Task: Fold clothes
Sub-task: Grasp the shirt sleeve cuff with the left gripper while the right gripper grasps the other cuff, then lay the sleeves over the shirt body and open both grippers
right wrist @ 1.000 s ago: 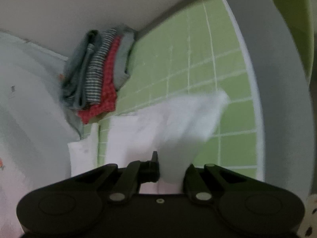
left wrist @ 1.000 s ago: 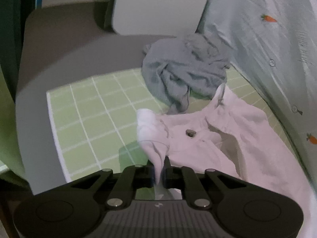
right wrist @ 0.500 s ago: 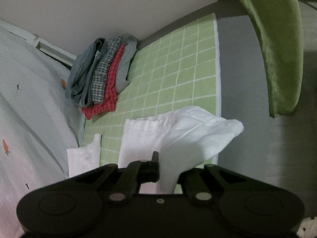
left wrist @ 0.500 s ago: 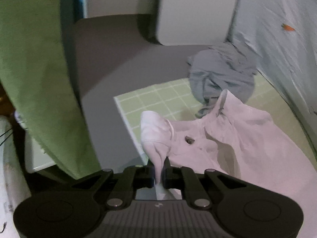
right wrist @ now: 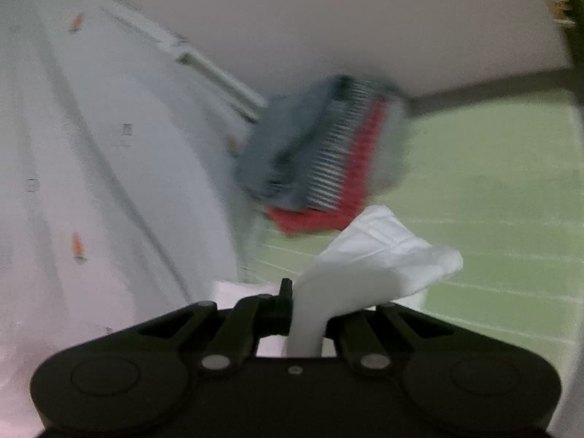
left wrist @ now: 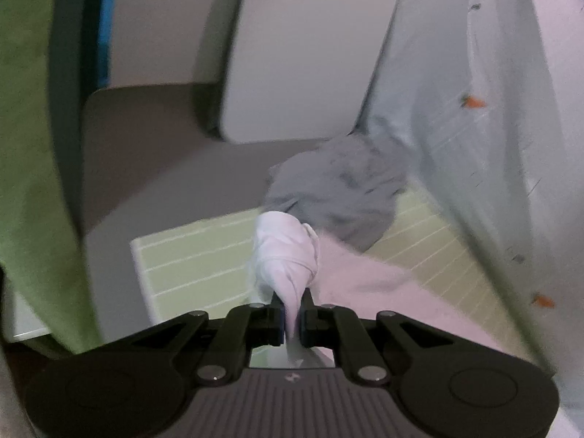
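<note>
Left gripper (left wrist: 292, 314) pinched on white garment (left wrist: 288, 252) at lower centre — right gripper (right wrist: 306, 303) clamped on it too; grey heap (left wrist: 339, 189) behind.

A blurred close view is given along a black two-finger right gripper (right wrist: 304, 301), seen at the bottom of the frame. A bunched corner of white cloth (right wrist: 379, 255) is pinched between its jaws, which are closed on it, and the cloth is seen fanning up and to the right. Behind it, a green checked mat (right wrist: 492, 189) is spread on the right. A stack of folded clothes (right wrist: 321, 153), grey, striped and red, is seen at the centre, smeared by motion. The left side is filled by pale fabric printed with small orange carrots (right wrist: 76, 244). A plain pale wall (right wrist: 328, 18) is seen above.
</note>
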`<state>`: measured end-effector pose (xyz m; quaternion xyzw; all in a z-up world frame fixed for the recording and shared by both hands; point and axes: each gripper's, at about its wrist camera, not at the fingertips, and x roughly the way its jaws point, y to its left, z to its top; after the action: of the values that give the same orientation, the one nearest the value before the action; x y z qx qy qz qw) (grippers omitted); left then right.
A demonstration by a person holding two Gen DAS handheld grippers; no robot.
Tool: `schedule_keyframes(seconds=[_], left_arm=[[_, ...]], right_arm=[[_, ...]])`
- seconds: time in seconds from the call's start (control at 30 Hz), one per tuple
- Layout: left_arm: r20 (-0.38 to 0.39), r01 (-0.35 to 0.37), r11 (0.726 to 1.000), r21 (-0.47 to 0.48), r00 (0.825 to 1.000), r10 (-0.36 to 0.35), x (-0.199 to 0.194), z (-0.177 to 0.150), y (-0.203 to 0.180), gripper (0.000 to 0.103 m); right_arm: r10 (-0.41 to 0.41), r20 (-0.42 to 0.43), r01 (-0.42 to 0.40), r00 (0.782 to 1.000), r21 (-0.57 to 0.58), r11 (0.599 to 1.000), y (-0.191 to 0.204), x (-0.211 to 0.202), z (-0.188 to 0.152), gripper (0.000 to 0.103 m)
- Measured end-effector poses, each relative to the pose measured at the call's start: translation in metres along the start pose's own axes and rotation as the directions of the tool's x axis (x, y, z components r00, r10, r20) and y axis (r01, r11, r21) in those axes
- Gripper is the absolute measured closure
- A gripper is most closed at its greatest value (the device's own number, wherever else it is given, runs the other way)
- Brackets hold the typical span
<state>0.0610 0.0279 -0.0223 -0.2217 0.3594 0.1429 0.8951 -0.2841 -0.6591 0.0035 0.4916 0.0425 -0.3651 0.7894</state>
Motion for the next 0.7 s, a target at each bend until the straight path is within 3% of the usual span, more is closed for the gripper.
schedule_keyframes(seconds=[0.1,0.3,0.47,0.57,0.63,0.7], left_arm=[[0.014,-0.006,1.000,-0.009,1.000,0.006,0.016,0.008,-0.019,0.094],[-0.073,-0.081,0.991,-0.110,0.995,0.074,0.065,0.010,-0.029,0.094],[-0.104,-0.074,0.980,-0.187,0.993,0.055,0.096,0.036,-0.049,0.094],[-0.073,-0.061,0.981,-0.183,0.996,0.048,0.128,0.046,-0.082,0.094],[-0.040,-0.046,0.984,-0.173,0.998,0.040,0.154,0.048,-0.103,0.086],[-0.024,-0.075,0.980,-0.182,0.997,0.072,0.174,0.051,-0.117,0.071]], right_arm=[[0.026,0.002,-0.026,1.000,-0.051,0.998,0.027,0.028,0.003,0.099],[-0.074,-0.069,0.067,0.995,-0.105,0.992,0.048,0.093,-0.012,0.099],[-0.045,-0.098,0.024,0.994,-0.200,0.979,0.098,0.148,-0.006,0.099],[-0.026,-0.136,-0.019,0.990,-0.315,0.949,0.147,0.208,-0.014,0.099],[-0.020,-0.178,-0.051,0.984,-0.384,0.922,0.177,0.253,-0.023,0.099],[-0.029,-0.239,-0.082,0.971,-0.438,0.895,0.204,0.298,-0.033,0.095]])
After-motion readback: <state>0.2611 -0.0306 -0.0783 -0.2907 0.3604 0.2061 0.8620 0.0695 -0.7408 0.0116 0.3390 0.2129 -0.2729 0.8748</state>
